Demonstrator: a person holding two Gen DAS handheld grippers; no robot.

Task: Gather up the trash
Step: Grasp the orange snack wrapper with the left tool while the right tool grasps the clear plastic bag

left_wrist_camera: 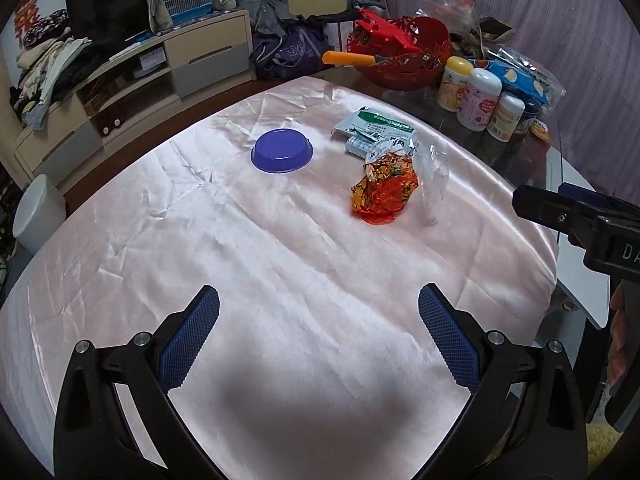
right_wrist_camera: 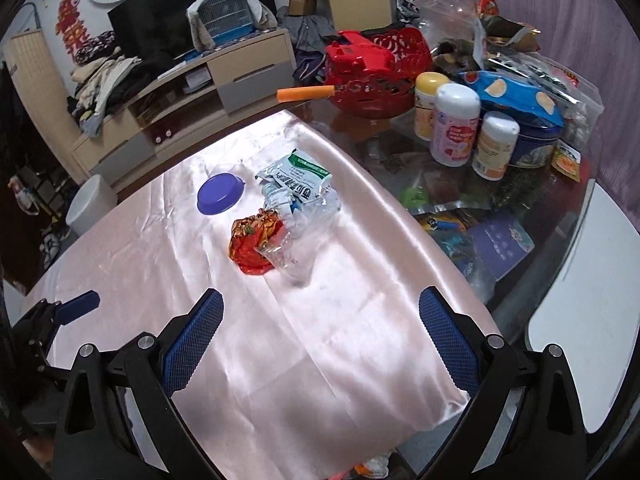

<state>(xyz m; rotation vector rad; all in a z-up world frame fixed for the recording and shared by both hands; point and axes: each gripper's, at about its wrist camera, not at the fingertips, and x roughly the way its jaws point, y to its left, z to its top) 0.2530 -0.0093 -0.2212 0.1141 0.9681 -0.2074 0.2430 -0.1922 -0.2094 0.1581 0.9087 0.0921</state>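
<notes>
On the pale pink satin cloth (left_wrist_camera: 280, 248) lies a heap of trash: a crumpled red-orange foil wrapper (left_wrist_camera: 384, 190) (right_wrist_camera: 254, 240), a clear crushed plastic cup (left_wrist_camera: 434, 176) (right_wrist_camera: 290, 258), a white-green packet (left_wrist_camera: 374, 124) (right_wrist_camera: 296, 178) and a squashed bottle (right_wrist_camera: 280, 200). An upside-down purple bowl (left_wrist_camera: 282, 150) (right_wrist_camera: 220, 193) sits to their left. My left gripper (left_wrist_camera: 318, 320) hovers open over bare cloth, well short of the trash. My right gripper (right_wrist_camera: 320, 320) is open too, just below the cup. In the left wrist view the right gripper (left_wrist_camera: 580, 220) shows at the right edge.
A red basket (left_wrist_camera: 404, 56) (right_wrist_camera: 372, 76), white bottles (right_wrist_camera: 456, 124) and snack bags (right_wrist_camera: 516, 96) crowd the far right of the dark table. A white bin (left_wrist_camera: 38, 214) (right_wrist_camera: 90, 204) stands on the floor at left, before a TV cabinet (left_wrist_camera: 132, 92). A white chair (right_wrist_camera: 580, 320) is at right.
</notes>
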